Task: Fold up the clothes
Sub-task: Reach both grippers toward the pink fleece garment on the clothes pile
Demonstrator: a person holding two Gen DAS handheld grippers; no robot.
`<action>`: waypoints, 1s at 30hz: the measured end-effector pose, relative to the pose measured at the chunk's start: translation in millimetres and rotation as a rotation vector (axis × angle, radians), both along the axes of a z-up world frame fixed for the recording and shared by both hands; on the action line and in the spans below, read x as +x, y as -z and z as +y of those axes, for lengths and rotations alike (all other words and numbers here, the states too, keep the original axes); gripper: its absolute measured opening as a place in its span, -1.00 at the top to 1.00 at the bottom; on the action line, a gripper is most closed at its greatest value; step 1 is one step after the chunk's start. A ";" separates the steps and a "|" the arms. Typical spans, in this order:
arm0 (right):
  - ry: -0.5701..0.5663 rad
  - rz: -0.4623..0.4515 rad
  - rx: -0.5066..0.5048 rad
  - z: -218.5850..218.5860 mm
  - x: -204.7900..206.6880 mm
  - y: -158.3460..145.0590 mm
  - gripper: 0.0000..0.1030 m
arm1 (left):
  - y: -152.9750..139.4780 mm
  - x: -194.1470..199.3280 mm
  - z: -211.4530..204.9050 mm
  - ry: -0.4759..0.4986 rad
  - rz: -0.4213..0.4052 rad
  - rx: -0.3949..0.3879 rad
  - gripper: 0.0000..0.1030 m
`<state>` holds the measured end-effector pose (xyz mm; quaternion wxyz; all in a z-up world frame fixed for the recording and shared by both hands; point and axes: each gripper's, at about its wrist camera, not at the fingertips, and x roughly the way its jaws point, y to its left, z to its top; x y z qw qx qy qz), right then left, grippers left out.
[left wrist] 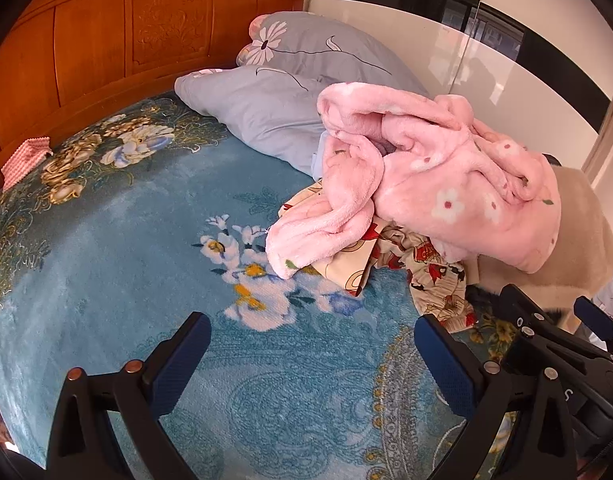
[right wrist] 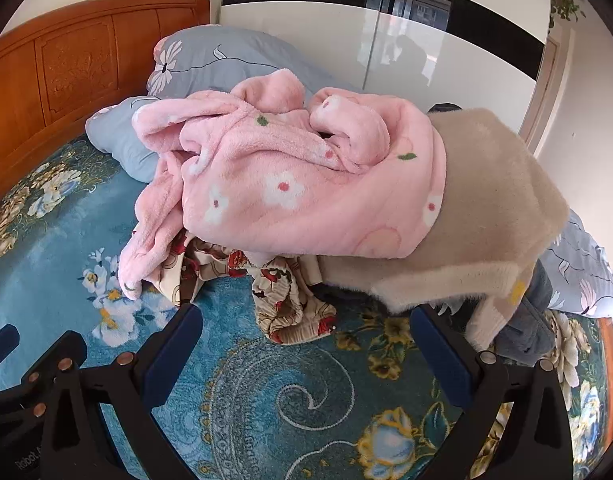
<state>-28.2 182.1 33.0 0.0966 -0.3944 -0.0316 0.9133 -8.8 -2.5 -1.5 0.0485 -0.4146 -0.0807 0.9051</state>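
Note:
A heap of clothes lies on the bed. On top is a pink fleece garment with white flowers. Under it lie a cream printed garment with red figures, a beige furry garment and a dark piece. My left gripper is open over the blue blanket, short of the heap, with nothing between its fingers. My right gripper is open too, its fingers just in front of the cream garment and the beige one; it also shows at the right edge of the left wrist view.
The bed carries a blue floral blanket. Grey flowered pillows lean at the wooden headboard. A small pink checked cloth lies by the headboard. A glossy white wardrobe stands behind the bed.

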 end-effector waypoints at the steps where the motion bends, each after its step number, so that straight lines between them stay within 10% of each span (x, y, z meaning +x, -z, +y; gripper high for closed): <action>1: 0.001 -0.002 0.004 0.1 -0.9 0.3 -1.00 | 0.4 -0.5 0.1 -0.001 -0.002 0.000 -1.00; 30: 0.020 -0.066 0.049 -0.7 -14.2 8.8 -1.00 | 14.1 -22.5 2.9 0.056 -0.096 0.017 -1.00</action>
